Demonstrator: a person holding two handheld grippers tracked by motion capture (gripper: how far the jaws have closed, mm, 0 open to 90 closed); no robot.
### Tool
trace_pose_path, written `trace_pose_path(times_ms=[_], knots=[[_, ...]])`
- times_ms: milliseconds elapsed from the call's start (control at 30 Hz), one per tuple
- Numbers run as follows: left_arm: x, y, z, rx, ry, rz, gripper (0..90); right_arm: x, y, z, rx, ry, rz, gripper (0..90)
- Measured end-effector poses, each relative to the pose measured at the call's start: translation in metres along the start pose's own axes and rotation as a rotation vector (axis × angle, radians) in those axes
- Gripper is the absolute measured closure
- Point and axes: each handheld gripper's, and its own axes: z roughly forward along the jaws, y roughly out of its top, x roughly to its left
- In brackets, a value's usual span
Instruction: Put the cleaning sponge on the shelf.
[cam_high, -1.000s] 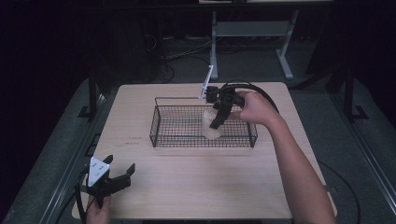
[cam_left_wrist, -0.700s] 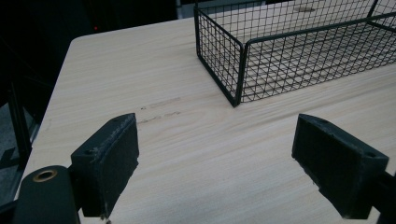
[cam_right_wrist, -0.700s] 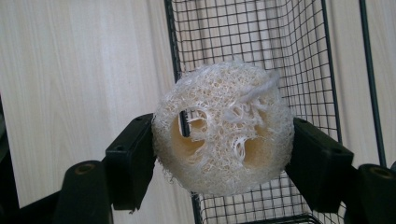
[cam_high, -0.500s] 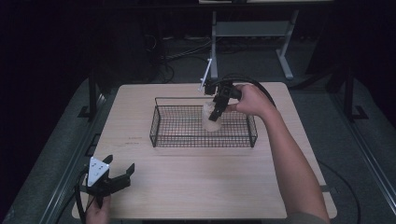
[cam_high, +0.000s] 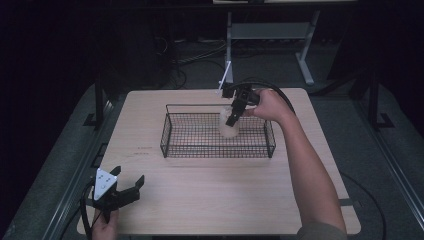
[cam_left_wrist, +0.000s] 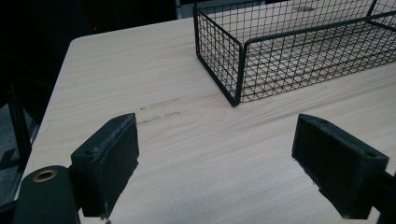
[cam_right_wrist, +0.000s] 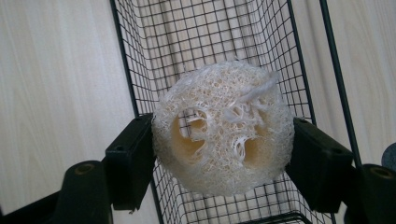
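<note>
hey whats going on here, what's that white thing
A person works at a wooden table with a gripper in each hand. The right gripper has its jaws shut on a pale loofah sponge, holding it over the black wire basket. The left gripper sits idle near the table's front left corner, jaws open and holding nothing.
</note>
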Motion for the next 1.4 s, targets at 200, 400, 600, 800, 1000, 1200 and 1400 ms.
trace_pose_path(times_ms=[200, 400, 600, 800, 1000, 1200, 1400], knots=[[0.000, 0.000, 0.000, 0.000, 0.001, 0.001, 14.0, -0.007, 0.000, 0.008, 0.002, 0.005, 0.014, 28.7], [0.000, 0.000, 0.000, 0.000, -0.001, 0.004, 14.0, -0.010, 0.003, 0.017, 0.005, 0.014, 0.010, 28.6], [0.000, 0.000, 0.000, -0.001, 0.001, 0.001, 14.1, -0.012, 0.006, 0.028, 0.018, 0.021, 0.009, 28.6], [0.000, 0.000, -0.001, -0.002, 0.001, 0.007, 14.1, -0.013, 0.007, 0.035, 0.017, 0.030, 0.007, 28.5], [0.000, 0.000, 0.000, -0.002, 0.000, 0.005, 14.1, -0.014, 0.001, 0.046, 0.012, 0.037, 0.016, 28.4], [-0.001, 0.001, 0.000, -0.005, 0.000, 0.004, 14.1, -0.014, -0.008, 0.057, 0.013, 0.052, 0.034, 28.4], [-0.002, 0.001, 0.001, -0.003, -0.005, 0.009, 14.0, -0.015, -0.014, 0.062, 0.003, 0.058, 0.041, 28.3]])
